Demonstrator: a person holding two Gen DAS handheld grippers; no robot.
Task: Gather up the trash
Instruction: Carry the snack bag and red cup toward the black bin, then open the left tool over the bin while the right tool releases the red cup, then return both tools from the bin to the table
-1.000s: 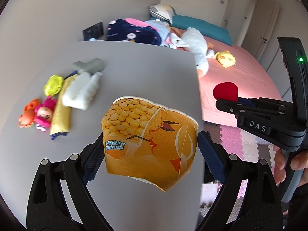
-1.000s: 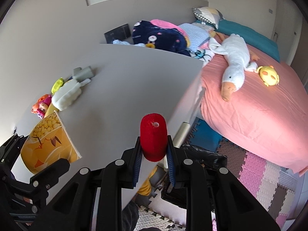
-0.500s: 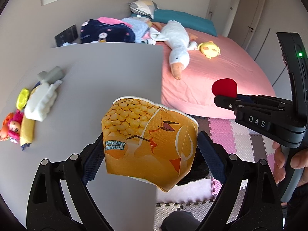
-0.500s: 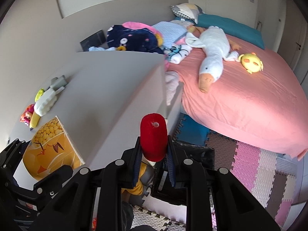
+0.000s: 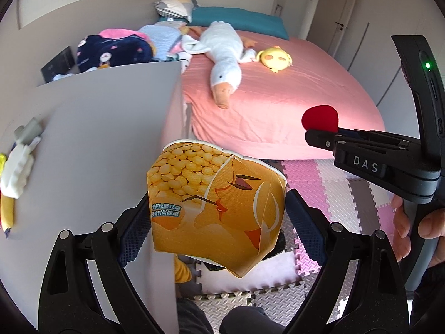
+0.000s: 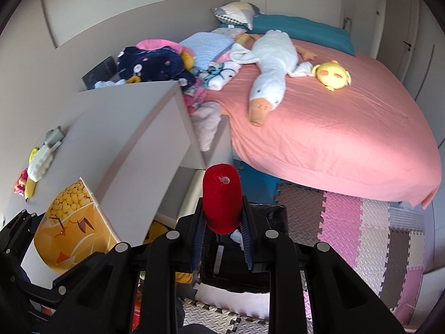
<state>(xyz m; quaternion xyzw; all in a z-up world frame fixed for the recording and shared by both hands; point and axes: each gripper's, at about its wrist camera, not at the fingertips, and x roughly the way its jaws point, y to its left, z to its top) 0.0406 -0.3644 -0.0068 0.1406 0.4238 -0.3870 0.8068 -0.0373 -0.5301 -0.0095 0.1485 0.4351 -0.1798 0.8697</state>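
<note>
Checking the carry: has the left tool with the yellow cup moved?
Yes. The left tool and yellow cup shifted off the grey tabletop toward the bed.

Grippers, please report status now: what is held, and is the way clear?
Left gripper shut on crushed cup. Right gripper shut on red roll. Black bin below right gripper, nothing between.

A crushed paper cup (image 5: 215,208), orange-yellow with printed soybeans and a drawn face, is clamped between the pads of the left claw (image 5: 217,217). It is tilted, its dented white rim facing up and away from the claw and its base hanging below the pads. A red spool (image 6: 221,199), fuzzy with a small hole in its top end, stands upright, pinched between the pads of the right claw (image 6: 222,235).
</note>
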